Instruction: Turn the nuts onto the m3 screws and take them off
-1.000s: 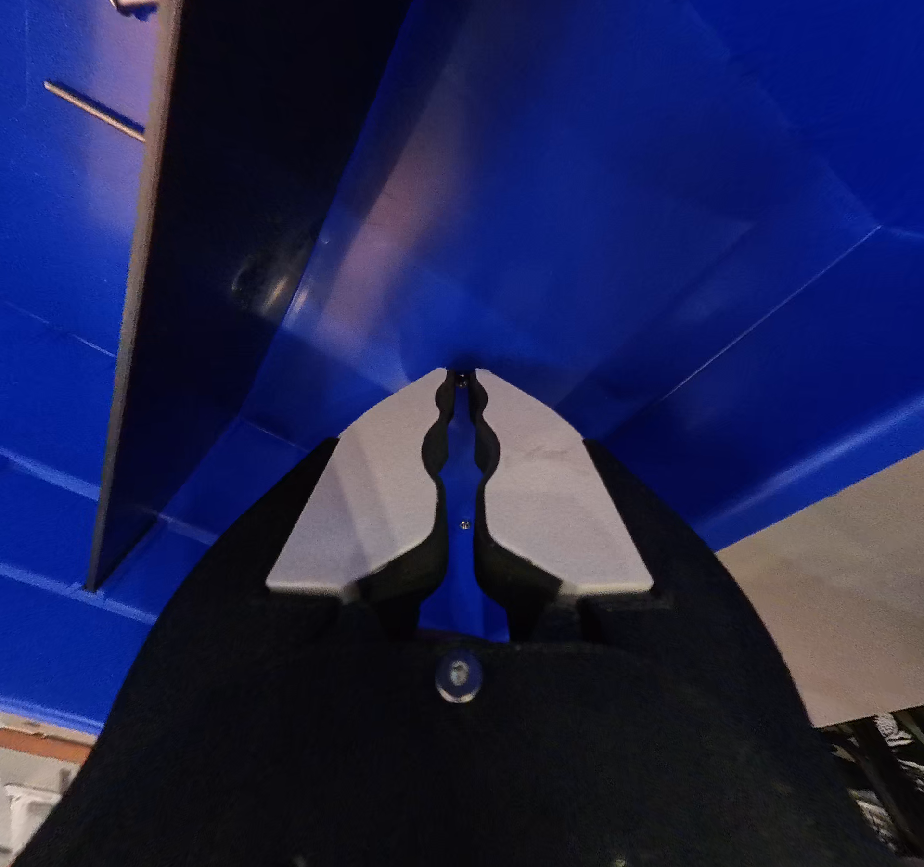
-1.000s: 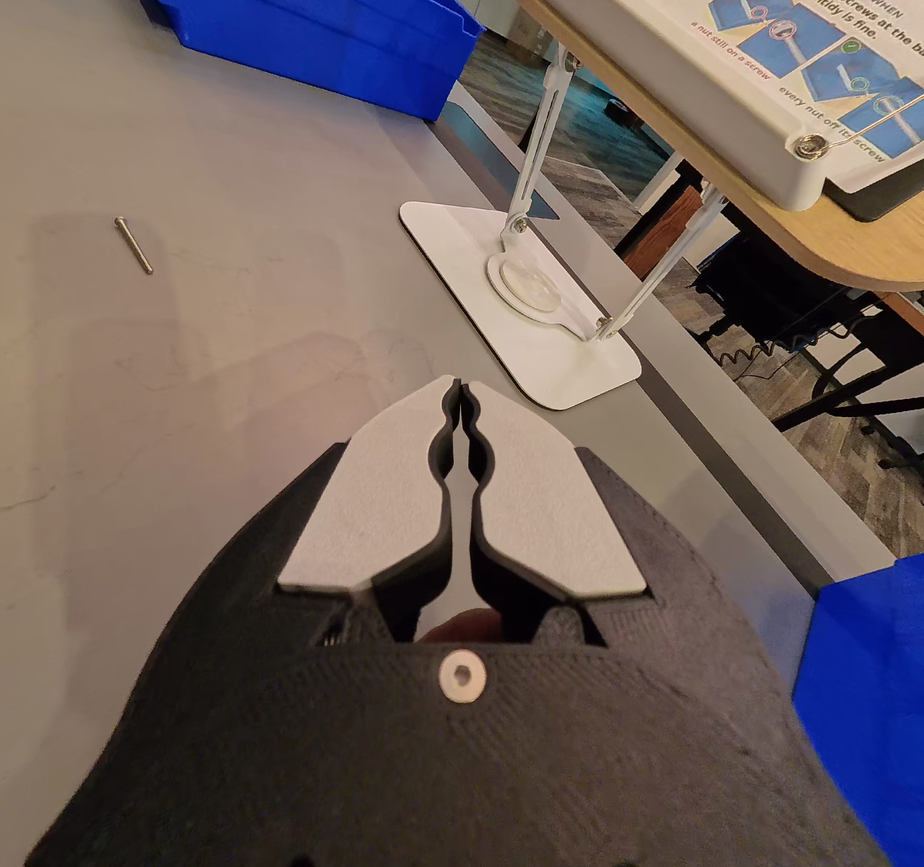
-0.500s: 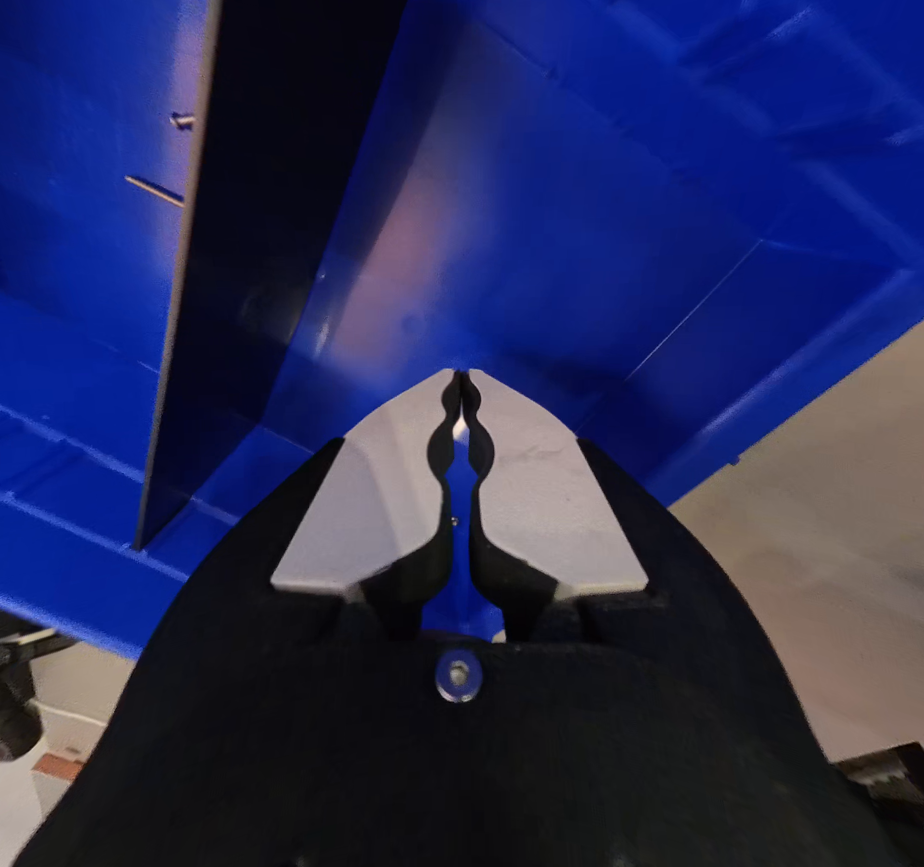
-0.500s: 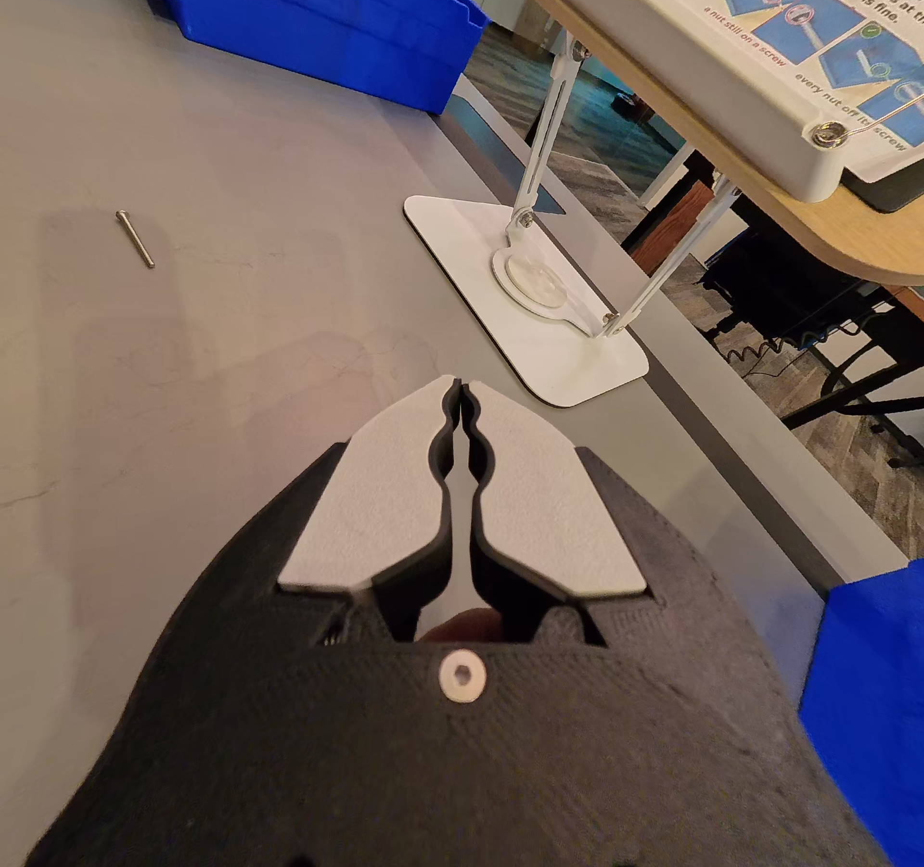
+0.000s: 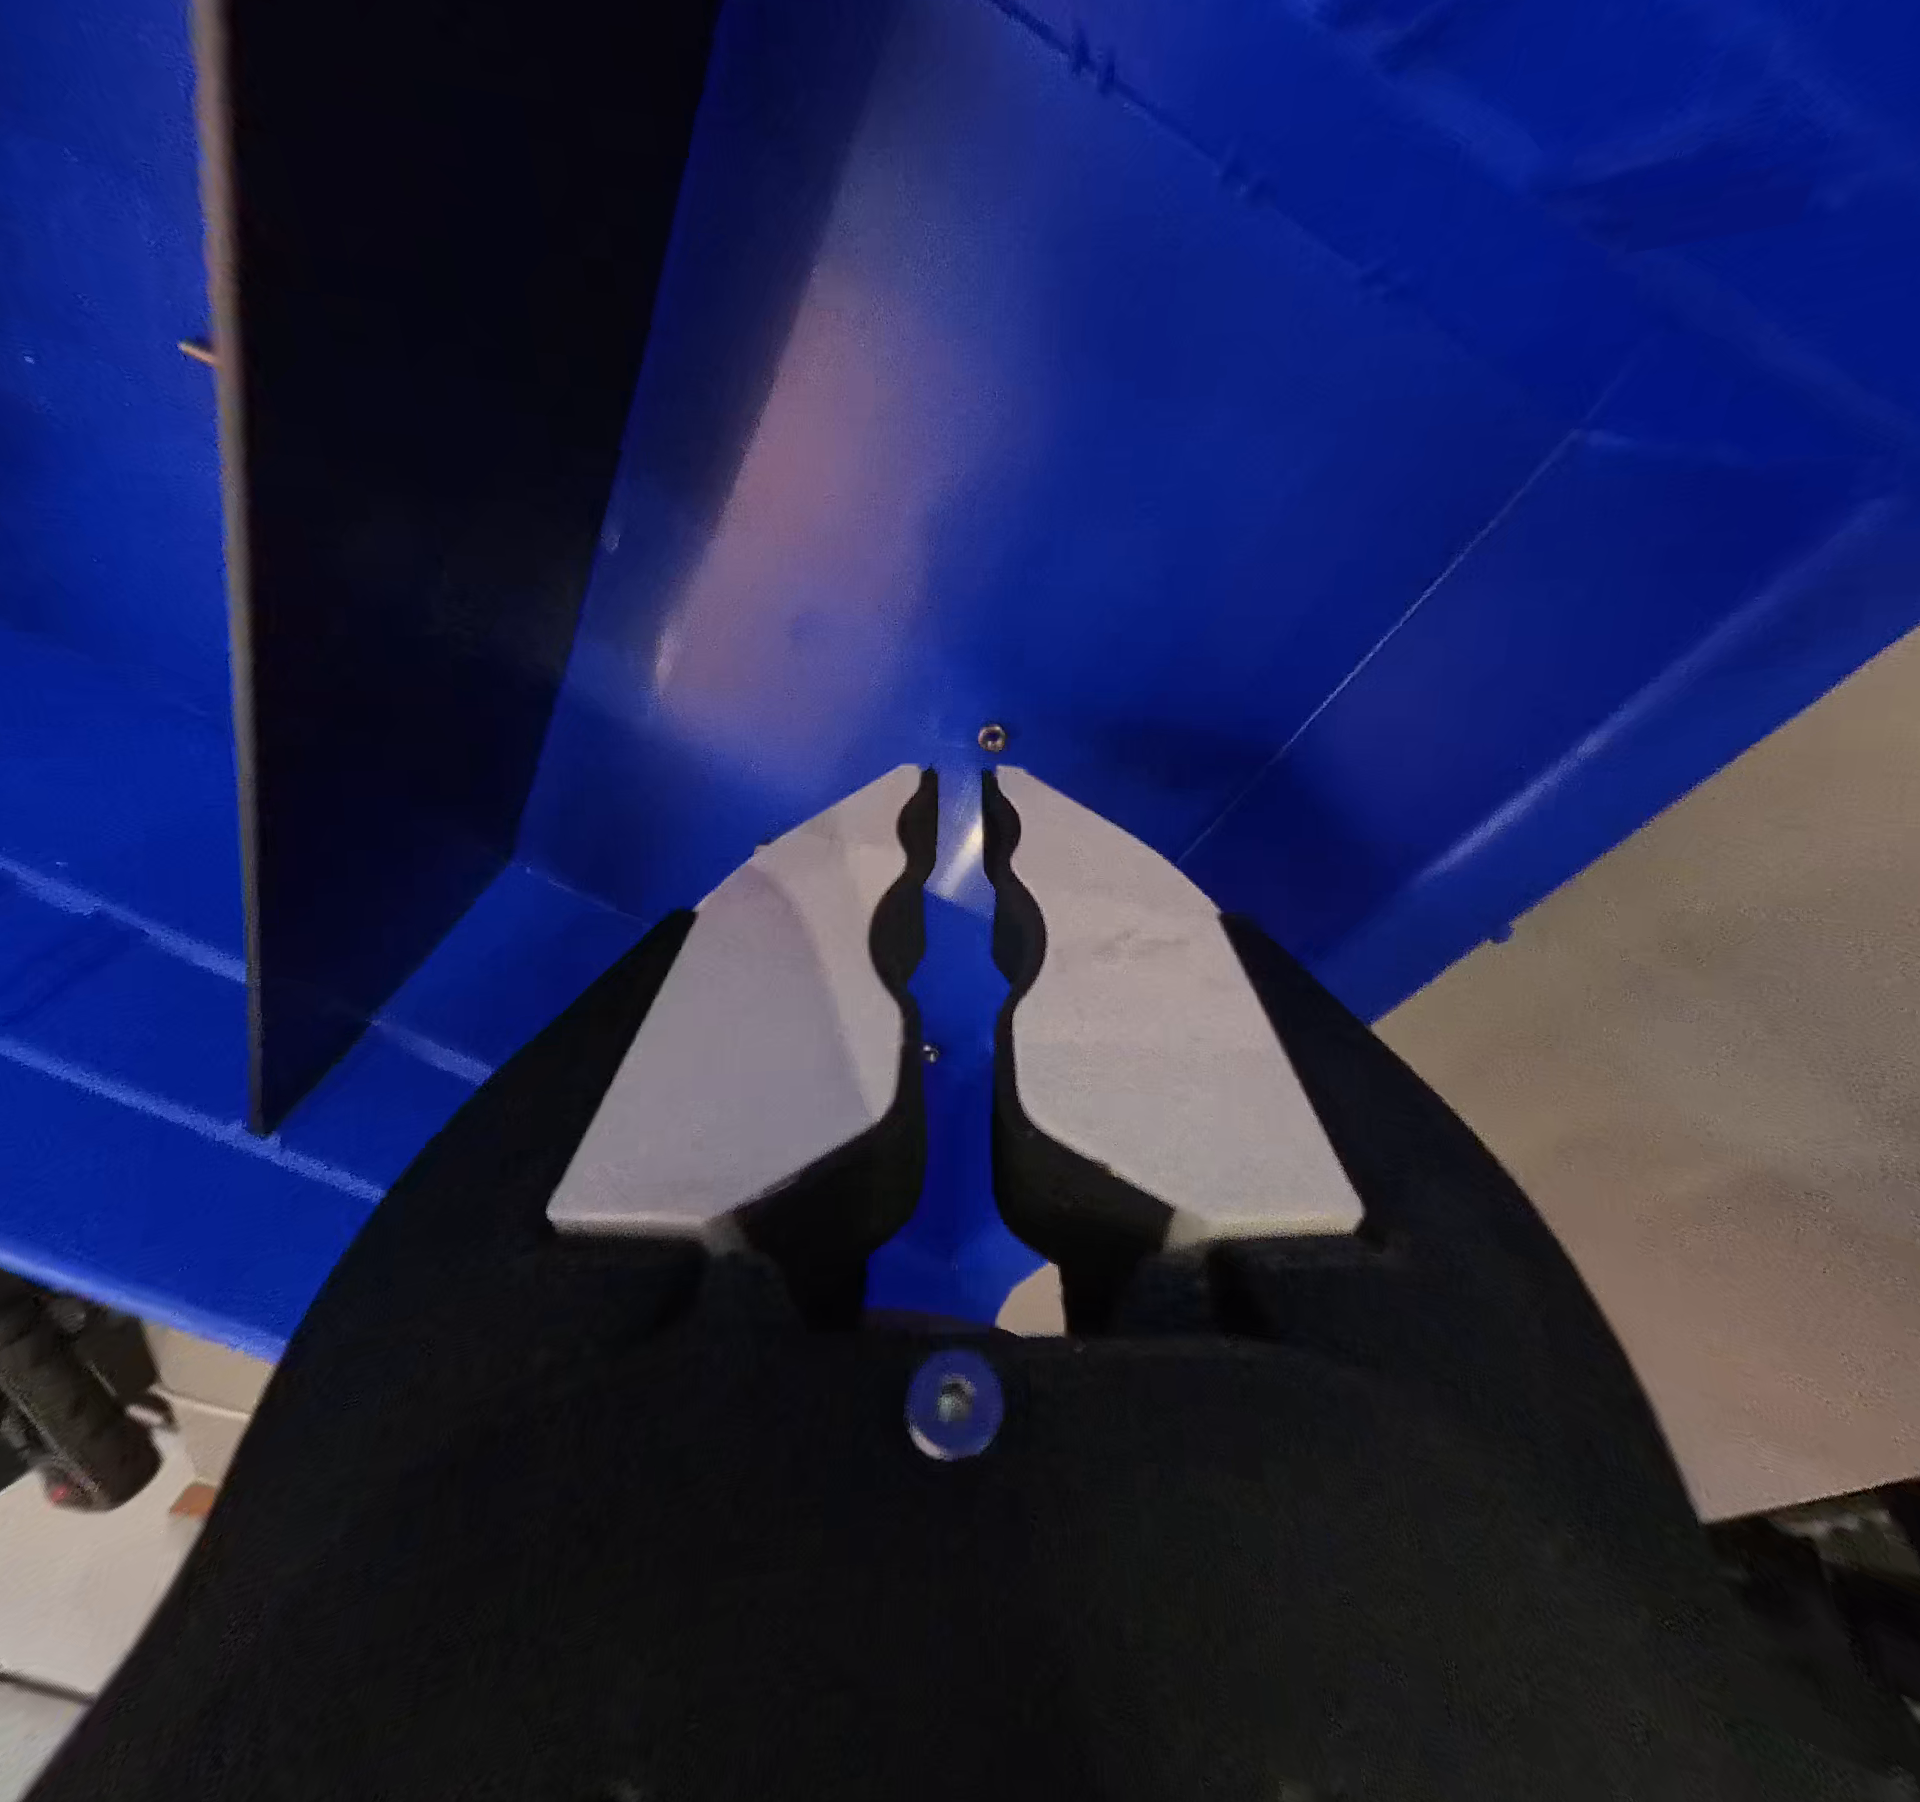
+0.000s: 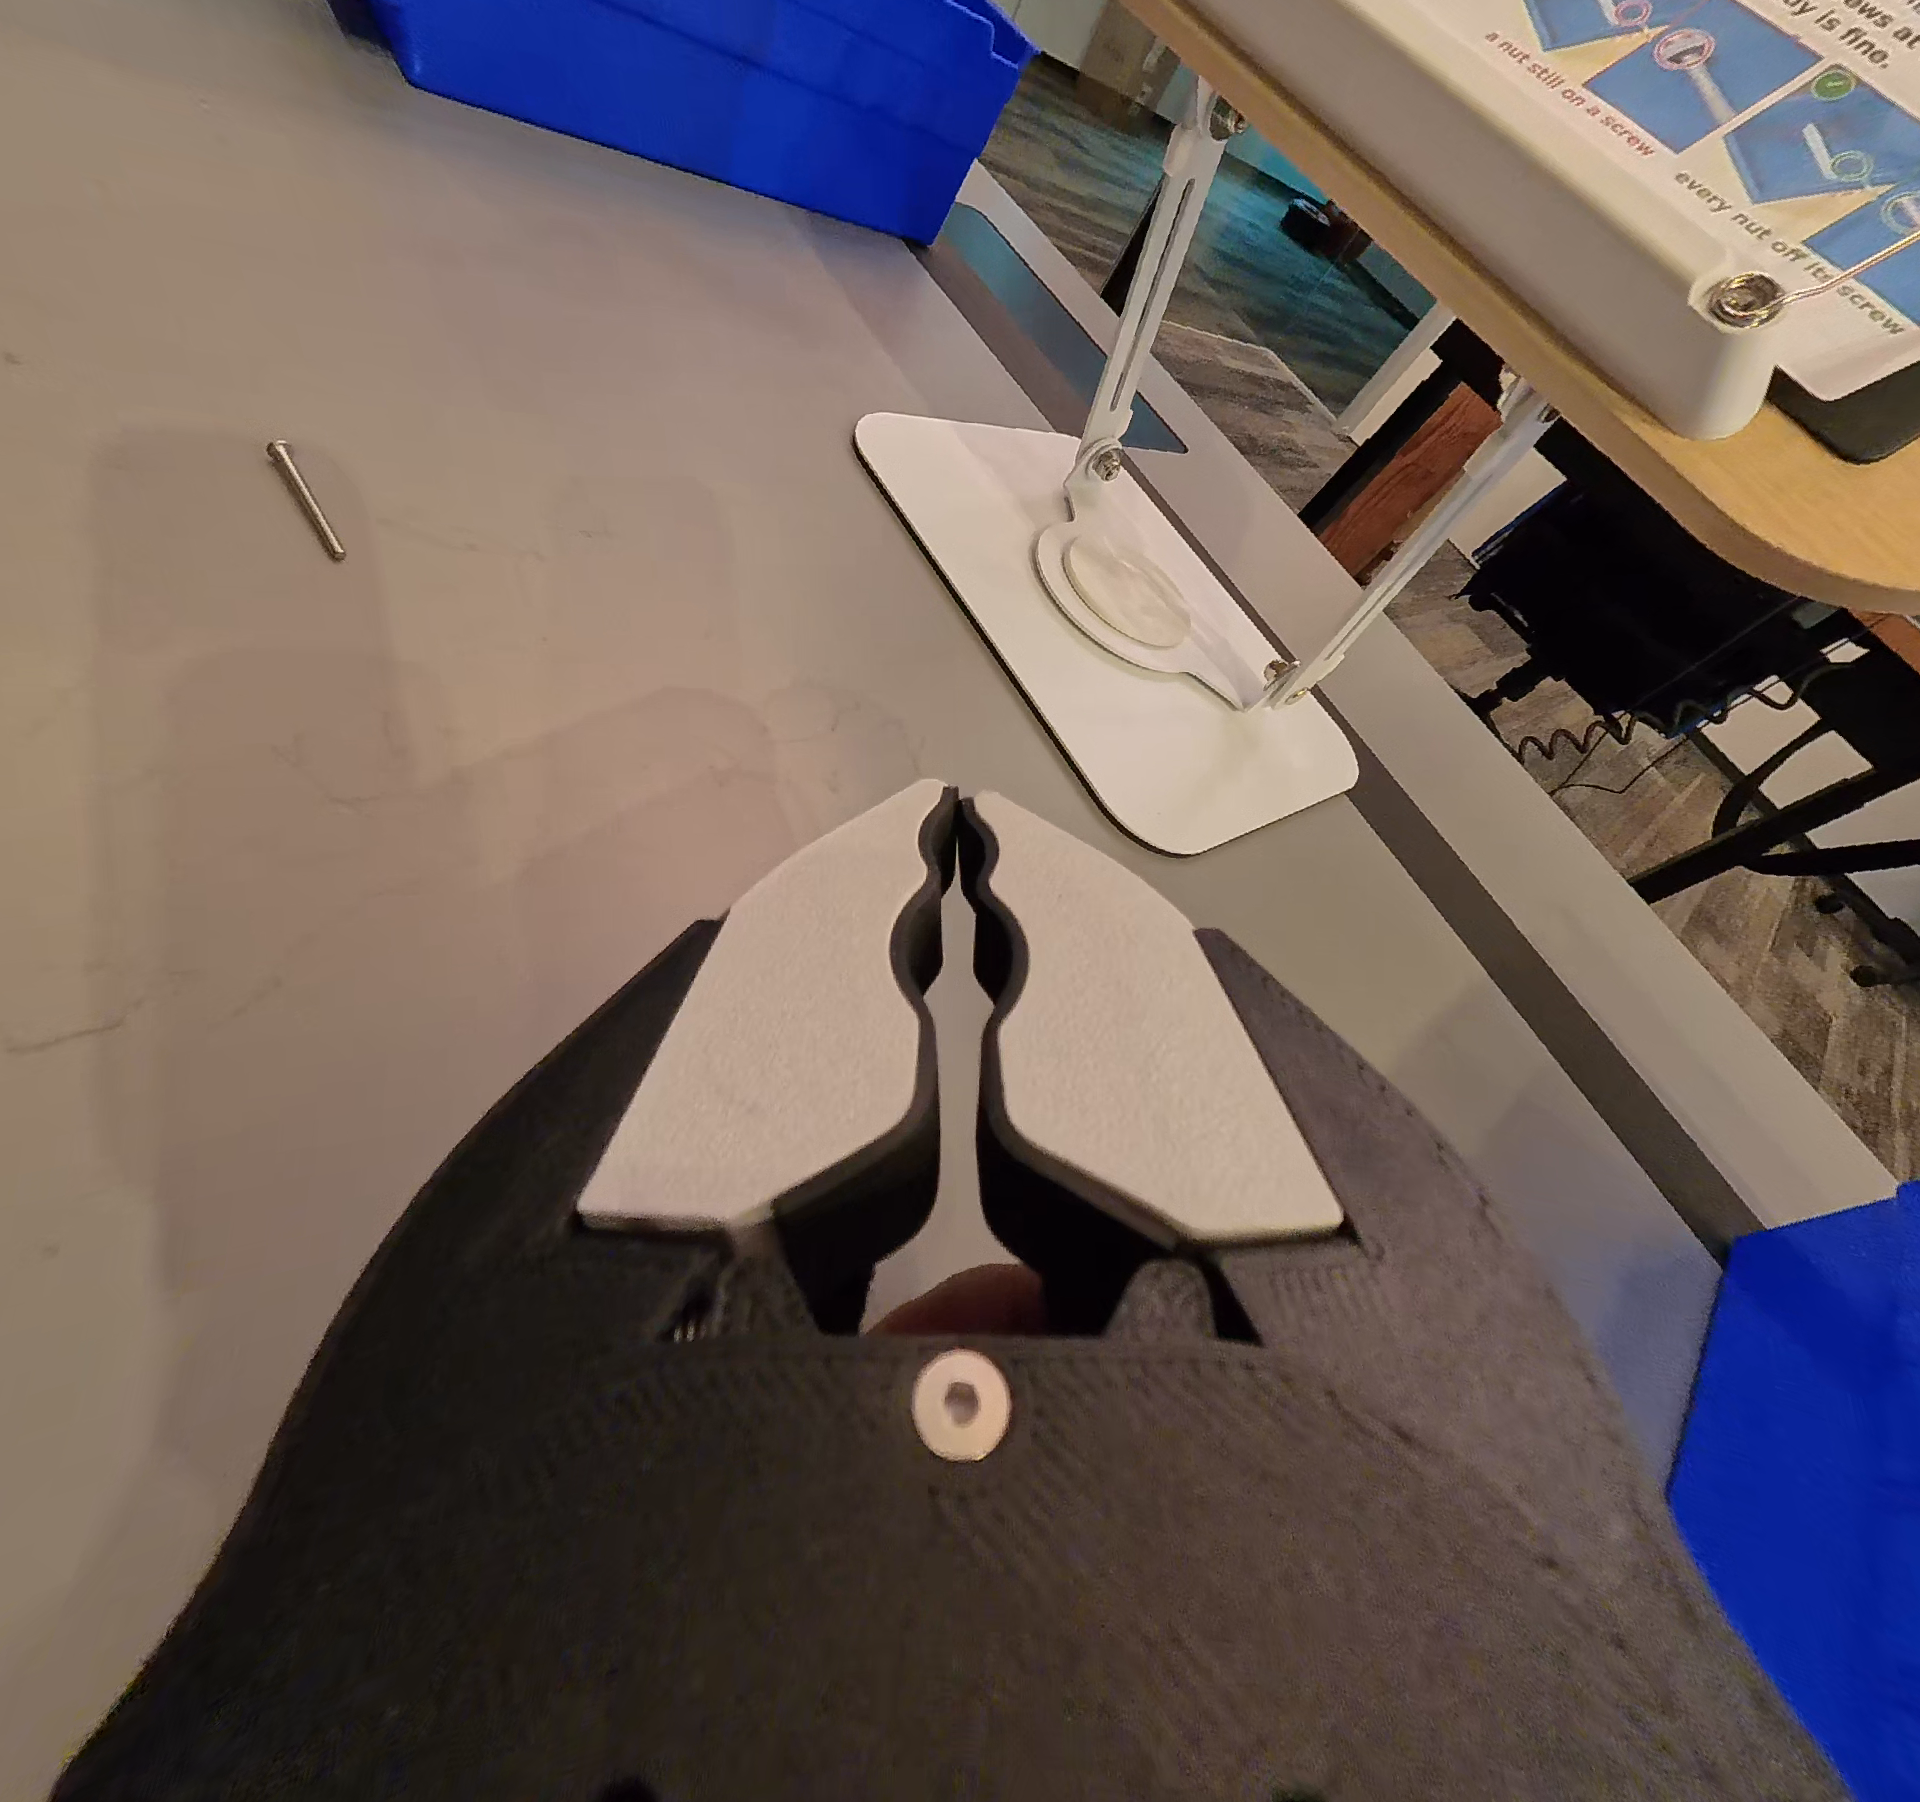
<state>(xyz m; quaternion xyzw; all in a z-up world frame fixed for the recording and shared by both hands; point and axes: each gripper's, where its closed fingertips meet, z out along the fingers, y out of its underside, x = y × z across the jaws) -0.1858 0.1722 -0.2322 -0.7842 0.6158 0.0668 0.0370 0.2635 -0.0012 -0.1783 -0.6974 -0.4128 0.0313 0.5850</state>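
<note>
- Left wrist view: our left gripper (image 5: 957,773) is inside a blue bin (image 5: 1195,402), jaws slightly spread, nothing between them.
- A nut (image 5: 992,737) lies on the bin floor just beyond the tips, a touch to the right of the gap's centreline. Whether it touches the right tip we cannot tell.
- A second small nut (image 5: 931,1054) shows lower in the gap, on the floor under the fingers.
- Key relation: the near nut is dead ahead and slightly right, lying flat with its hole facing up, so we judge the pinch needs a short nudge forward and right.
- A dark divider (image 5: 436,464) stands to the left; a thin screw tip (image 5: 195,352) peeks past its edge in the next compartment.
- Room is tight: sloped bin walls close in ahead, so little clearance for the fingers.
- Right wrist view: our right gripper (image 6: 958,798) hangs over the grey tabletop (image 6: 520,713), jaws pressed together, holding nothing that we can see.
- A screw (image 6: 303,498) lies on the tabletop well apart, forward and left of the tips, long axis running away from us, head at the far end.
- The left gripper is at the nuts; only the right has the screw in view.
- A white stand base (image 6: 1101,630) sits at the right edge of the tabletop, and stacked blue bins (image 6: 675,59) at the far edge; open surface around the screw.
</note>
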